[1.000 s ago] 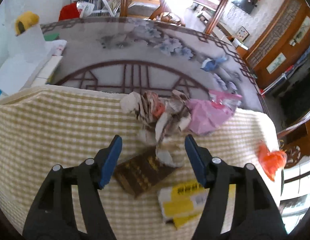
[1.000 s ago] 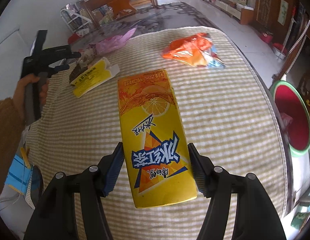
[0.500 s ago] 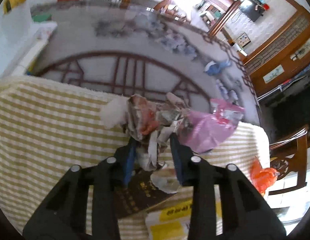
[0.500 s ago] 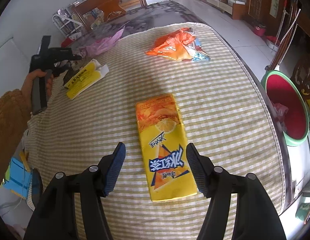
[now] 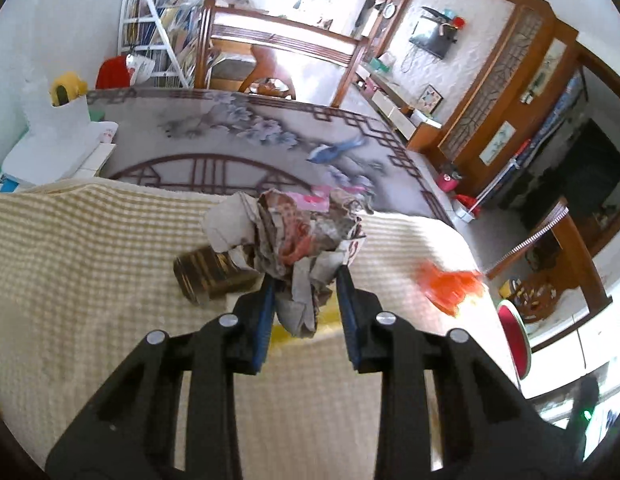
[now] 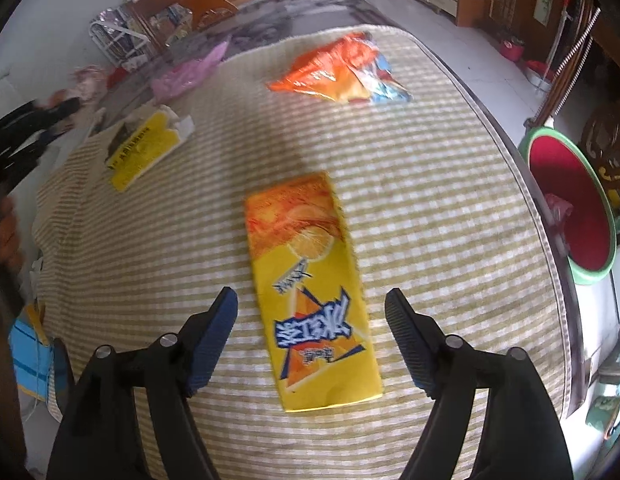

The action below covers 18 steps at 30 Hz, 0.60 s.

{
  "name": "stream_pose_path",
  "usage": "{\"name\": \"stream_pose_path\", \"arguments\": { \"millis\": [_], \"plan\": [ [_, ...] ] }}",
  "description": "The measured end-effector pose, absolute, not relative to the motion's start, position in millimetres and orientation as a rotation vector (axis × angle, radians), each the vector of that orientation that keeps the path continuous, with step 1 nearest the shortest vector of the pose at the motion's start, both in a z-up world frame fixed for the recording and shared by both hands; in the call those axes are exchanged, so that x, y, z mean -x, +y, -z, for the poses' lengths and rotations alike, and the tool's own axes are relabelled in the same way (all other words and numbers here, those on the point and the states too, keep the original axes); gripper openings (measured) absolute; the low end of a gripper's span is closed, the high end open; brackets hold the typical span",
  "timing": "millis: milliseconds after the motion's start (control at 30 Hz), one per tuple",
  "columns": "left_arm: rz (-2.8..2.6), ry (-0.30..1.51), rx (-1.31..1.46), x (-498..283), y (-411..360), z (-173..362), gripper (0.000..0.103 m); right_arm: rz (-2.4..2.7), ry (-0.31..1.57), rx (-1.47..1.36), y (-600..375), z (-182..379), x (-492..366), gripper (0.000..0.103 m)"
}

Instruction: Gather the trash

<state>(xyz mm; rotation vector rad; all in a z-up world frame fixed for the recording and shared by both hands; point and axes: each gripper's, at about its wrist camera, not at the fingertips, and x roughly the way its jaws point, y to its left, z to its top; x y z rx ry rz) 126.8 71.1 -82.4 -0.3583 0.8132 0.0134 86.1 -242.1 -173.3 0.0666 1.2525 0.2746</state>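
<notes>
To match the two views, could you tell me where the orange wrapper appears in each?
Left wrist: orange wrapper right of centre, blurred, near the cloth's edge.
Right wrist: orange wrapper top centre, on the far cloth.
Shared landmark: red bin, at right in both.

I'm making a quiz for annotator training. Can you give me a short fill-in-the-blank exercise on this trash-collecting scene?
1. The left gripper is shut on a wad of crumpled ____.
2. The flat yellow drink carton lies on the checked cloth between the pads of the ____ gripper, whose jaws are opening.
3. The bin beside the table has a green rim and a ____ inside.

Missing words: paper; right; red
</notes>
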Motion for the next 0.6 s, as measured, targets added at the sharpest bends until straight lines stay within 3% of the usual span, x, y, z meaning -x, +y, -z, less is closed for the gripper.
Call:
{"name": "stream_pose_path", "arguments": {
  "millis": [367,433,600],
  "plan": [
    [0.027,0.854,0.299,-88.4,13.5,79.0,0.029,-0.303,1.293,-0.030,-238.4,188.5,-80.8,0.072],
    [0.026,0.853,0.287,-86.6,9.6,78.3,0.029,-0.312,1.294,-0.028,-238.1,189.6,-81.0,0.061],
    [0.015,0.842,0.278,-82.4,5.9,74.6,0.029,-0.329,1.229,-0.060,-246.4,173.7,-80.9,0.060]
  ]
}}
